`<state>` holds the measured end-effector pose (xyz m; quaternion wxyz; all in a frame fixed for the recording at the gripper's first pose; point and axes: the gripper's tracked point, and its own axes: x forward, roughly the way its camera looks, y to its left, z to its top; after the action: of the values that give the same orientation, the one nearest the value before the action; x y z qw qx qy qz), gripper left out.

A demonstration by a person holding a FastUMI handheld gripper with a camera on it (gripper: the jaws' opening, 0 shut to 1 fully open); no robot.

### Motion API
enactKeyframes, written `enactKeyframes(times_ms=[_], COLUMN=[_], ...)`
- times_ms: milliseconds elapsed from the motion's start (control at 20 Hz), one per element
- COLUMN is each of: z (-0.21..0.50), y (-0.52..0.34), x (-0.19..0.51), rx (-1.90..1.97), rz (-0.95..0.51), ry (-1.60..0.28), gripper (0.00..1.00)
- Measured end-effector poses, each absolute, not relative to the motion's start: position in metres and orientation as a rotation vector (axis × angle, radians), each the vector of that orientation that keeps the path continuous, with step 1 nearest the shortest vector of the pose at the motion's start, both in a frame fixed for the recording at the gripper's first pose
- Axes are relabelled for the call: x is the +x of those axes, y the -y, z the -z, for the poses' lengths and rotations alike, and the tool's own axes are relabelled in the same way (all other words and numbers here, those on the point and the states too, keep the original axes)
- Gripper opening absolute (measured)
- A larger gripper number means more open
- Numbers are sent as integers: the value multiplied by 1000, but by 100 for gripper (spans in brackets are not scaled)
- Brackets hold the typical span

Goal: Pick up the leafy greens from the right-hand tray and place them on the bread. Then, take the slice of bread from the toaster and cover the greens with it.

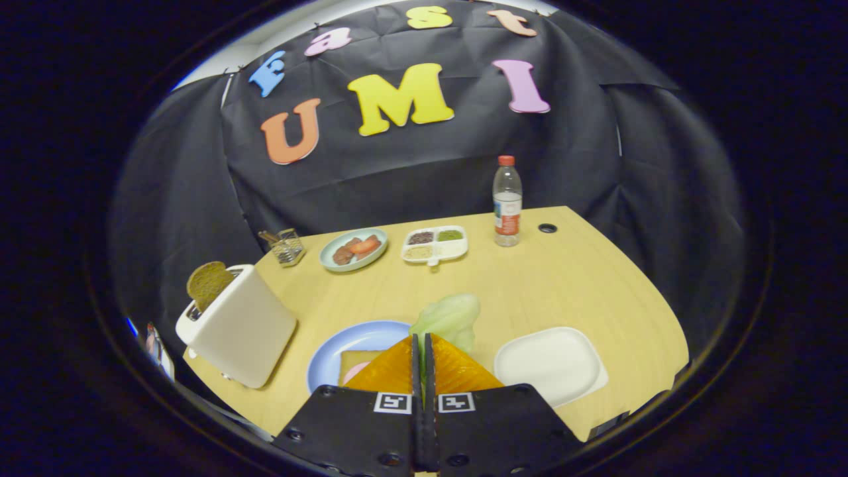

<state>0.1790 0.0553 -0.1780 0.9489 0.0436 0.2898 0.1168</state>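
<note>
My gripper is shut on the leafy greens, a pale green leaf that sticks up ahead of the fingertips, held above the table. Below and left of the fingers sits a blue plate with a slice of bread on it, partly hidden by the fingers. To the right of the fingers lies the white tray, bare. Further left stands a white toaster with a brown bread slice poking out of its slot.
At the back of the wooden table are a light blue plate with meat and tomato, a white divided dish of seasonings, a water bottle and a small glass holder. A cable hole lies near the bottle.
</note>
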Motion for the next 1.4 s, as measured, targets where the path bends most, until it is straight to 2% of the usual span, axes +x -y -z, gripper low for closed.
enactKeyframes(times_ms=[350, 550, 800, 1150, 1400], z=[193, 249, 275, 287, 281], y=[-165, -160, -122, -120, -118], x=[175, 190, 204, 200, 196], rx=[123, 115, 113, 79, 0], rz=[-403, -349, -254, -279, -255], ry=[-561, -652, -708, -718, -683], gripper=[0, 0, 0, 3, 26])
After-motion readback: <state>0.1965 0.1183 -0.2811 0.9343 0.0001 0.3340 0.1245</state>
